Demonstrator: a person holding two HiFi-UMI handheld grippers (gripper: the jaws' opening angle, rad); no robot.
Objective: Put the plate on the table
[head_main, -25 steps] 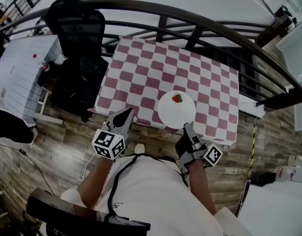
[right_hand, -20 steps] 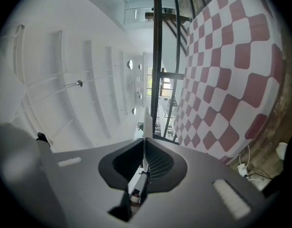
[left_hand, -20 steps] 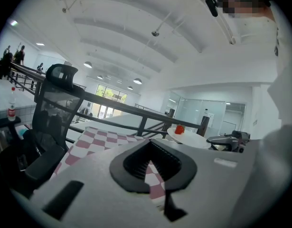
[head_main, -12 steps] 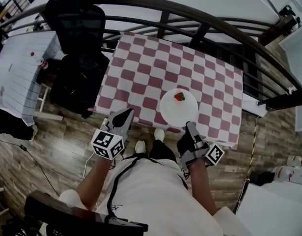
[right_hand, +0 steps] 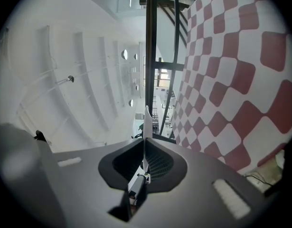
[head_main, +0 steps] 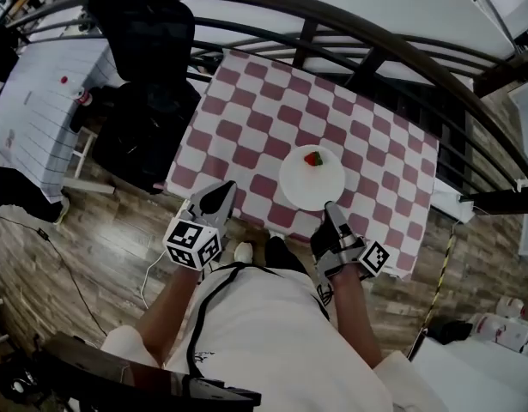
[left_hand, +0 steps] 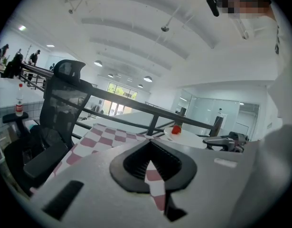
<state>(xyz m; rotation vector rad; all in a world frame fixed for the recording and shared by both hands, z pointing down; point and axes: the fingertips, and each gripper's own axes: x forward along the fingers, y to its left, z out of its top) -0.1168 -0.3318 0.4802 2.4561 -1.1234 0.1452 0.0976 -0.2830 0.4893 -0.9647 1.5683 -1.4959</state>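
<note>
Wood flooring is lying below me. My left fingers are hanging closed, empty; my right fingers are clamping the near rim of the white plate, which is hovering flat just ahead over the checkered bench.

White plate with a smooth, hard finish and faint gloss. Small red item on it, slightly shiny, material not identifiable. Matt cloth in red and white checks, flat, no visible creases. Floor of brown wood-grain planks, low sheen. Dark, smooth railing, semi-gloss, metal or wood not determinable. Black chair with see-through mesh back. Left gripper and right gripper in matt grey plastic shells, with black ribbed rubber-like pads.
</note>
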